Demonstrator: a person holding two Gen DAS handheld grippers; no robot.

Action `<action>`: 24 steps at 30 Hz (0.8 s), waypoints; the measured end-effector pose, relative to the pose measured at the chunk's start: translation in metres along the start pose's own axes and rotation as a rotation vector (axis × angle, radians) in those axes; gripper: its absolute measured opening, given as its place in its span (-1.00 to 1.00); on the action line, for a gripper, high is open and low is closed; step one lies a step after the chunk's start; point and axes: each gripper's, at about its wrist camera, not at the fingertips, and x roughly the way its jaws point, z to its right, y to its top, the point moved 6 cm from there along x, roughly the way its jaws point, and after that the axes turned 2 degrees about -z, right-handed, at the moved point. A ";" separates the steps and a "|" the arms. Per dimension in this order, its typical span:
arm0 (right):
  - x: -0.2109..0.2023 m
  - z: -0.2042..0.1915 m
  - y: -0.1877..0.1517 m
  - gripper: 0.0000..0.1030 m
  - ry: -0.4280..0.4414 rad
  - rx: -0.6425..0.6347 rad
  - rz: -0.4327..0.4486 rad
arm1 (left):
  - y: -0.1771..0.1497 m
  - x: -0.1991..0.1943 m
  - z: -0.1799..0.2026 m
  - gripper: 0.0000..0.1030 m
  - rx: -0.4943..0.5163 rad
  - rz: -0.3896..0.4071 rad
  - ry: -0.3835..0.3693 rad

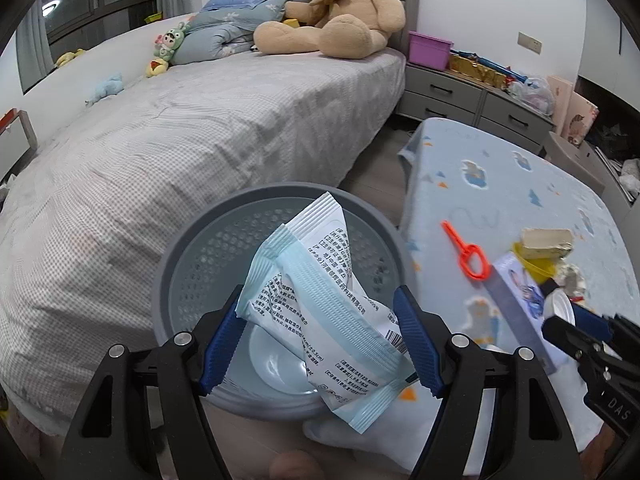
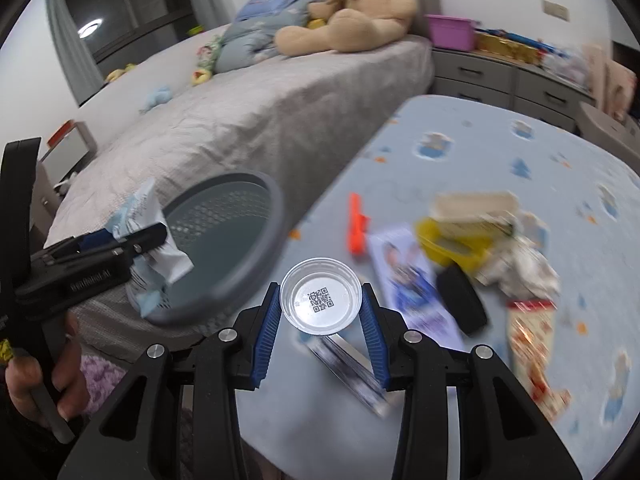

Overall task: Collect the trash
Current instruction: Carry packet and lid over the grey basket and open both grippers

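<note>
1. The left tongs stand fairly wide, their ribbed blue pads clamped on the two sides of a crumpled pale blue and white wrapper printed with dark text and a barcode.
2. The wrapper hangs directly over the mouth of the grey bin, a round plastic basket with perforated walls and a smooth, pale bottom.
3. The right tongs are partly closed, their blue pads pressed against opposite edges of a clear plastic lid, a shallow round disc with a QR code sticker at its centre.
4. That lid is held above the near edge of the counter, just beside the bin's rim, which sits to its left in the right wrist view.
5. The counter is draped in a soft light blue cloth with small cartoon prints.
6. More litter lies on the cloth: an orange plastic loop tool, a flat printed card, a yellow tub holding a beige block, crumpled white paper, a black oblong object and a red and white packet.
7. A bed with a grey checked cover stands behind the bin.
</note>
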 end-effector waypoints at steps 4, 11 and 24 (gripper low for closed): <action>0.035 -0.032 0.026 -0.24 0.076 -0.056 -0.027 | 0.003 0.017 -0.022 0.38 -0.017 -0.006 0.033; 0.080 -0.065 0.044 -0.24 0.148 -0.127 -0.075 | -0.005 0.045 -0.054 0.38 -0.059 -0.039 0.086; 0.111 -0.082 0.055 -0.07 0.167 -0.167 -0.084 | -0.005 0.057 -0.076 0.41 -0.112 -0.053 0.125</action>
